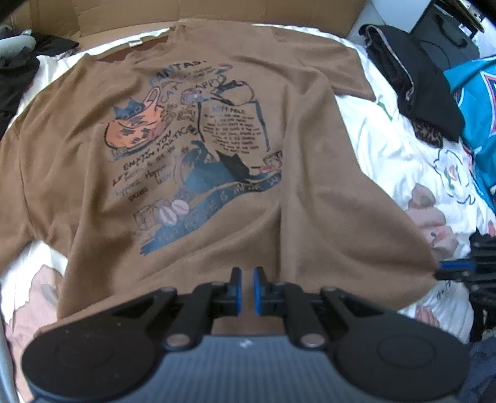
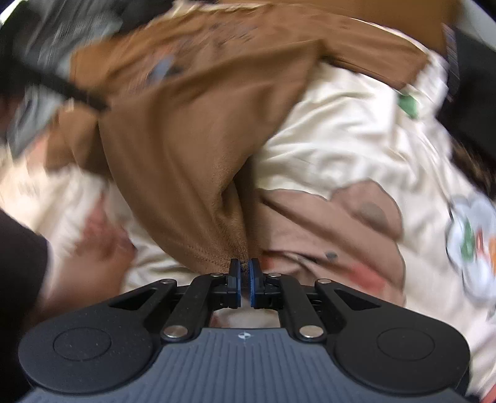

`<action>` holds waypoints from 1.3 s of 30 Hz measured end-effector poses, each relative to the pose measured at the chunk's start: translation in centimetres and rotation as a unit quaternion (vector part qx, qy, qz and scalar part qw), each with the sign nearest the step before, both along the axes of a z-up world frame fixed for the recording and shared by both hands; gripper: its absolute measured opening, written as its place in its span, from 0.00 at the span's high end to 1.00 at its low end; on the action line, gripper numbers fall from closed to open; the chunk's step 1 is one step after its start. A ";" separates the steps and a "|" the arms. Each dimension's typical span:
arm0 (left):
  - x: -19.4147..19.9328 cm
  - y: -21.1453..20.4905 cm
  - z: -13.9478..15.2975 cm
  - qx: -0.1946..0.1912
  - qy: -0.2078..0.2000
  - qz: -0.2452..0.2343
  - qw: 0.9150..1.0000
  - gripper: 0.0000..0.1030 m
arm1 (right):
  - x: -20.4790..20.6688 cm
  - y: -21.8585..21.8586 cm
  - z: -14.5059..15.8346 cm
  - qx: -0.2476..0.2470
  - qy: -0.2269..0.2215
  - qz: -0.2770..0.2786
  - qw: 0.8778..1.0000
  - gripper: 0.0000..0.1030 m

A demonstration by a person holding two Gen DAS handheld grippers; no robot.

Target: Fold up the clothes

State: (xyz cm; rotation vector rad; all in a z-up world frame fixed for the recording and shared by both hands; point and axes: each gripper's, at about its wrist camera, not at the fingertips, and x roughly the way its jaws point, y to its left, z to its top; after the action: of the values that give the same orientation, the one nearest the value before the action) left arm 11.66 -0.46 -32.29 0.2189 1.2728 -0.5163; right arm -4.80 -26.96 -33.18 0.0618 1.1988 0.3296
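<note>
Left wrist view: the brown cotton T-shirt with a blue and orange cat print (image 1: 198,145) lies spread out ahead of the left gripper (image 1: 245,280), print up, collar at the far end near a flattened cardboard sheet (image 1: 198,12). It rests on a cream bedsheet with cartoon pictures (image 1: 403,161). The jaws stand narrow, a thin slit between the 2 blue pads, hovering over the near hem; whether any cloth sits in that slit I cannot tell. A ridge of fabric runs away from the jaws toward the print. To the right of the jaws lie a black folded garment (image 1: 415,77) and a teal garment (image 1: 474,102). The right gripper shows only as a dark shape with blue pads at the right edge.

Right wrist view: the right gripper (image 2: 245,272) has its jaws closed on a stitched hem corner of the shirt (image 2: 186,161), the cloth rising away ahead and to the left. The frame is heavily blurred, so the print and the grey and black object at upper left cannot be made out.

Risks, as I judge them: only a small bite of hem is pinched, so a quick pull could slip it free. If the left side has no hold, lifting 1 corner alone would drag the shirt askew and bunch it. The bedsheet lies just under the jaws and could be caught along with the hem.

The shirt's left sleeve is cut off by the frame.
</note>
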 end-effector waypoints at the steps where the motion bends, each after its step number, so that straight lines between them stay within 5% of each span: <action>1: 0.0 0.0 0.1 -0.001 -0.001 0.000 1.000 0.92 | -0.4 -0.9 0.6 0.011 0.002 -0.019 1.000 0.97; 11: -0.1 2.2 0.8 0.012 -0.009 0.015 1.000 0.92 | -0.8 -7.0 2.3 0.067 0.002 -0.153 0.986 0.97; 17: -0.2 4.3 1.2 0.025 -0.014 0.032 0.999 0.92 | -0.5 -8.5 -2.1 0.063 0.043 -0.191 0.979 0.97; 25: -0.7 6.9 1.6 0.040 -0.010 0.054 0.998 0.92 | -0.1 -6.6 -3.5 0.020 0.022 -0.148 0.989 0.92; 31: -1.2 6.9 1.5 0.044 -0.008 0.053 0.998 0.92 | -0.1 -6.3 -3.2 0.009 0.016 -0.124 0.992 0.73; 39: -1.1 6.9 1.5 0.048 -0.015 0.051 0.997 0.92 | 0.3 -6.0 -4.3 0.017 0.026 -0.099 0.995 0.74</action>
State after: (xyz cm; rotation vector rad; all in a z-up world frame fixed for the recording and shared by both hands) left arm 10.56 6.39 -30.80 0.2402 1.2747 -0.3643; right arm -4.53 -32.99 -37.45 0.2185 1.2286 0.1743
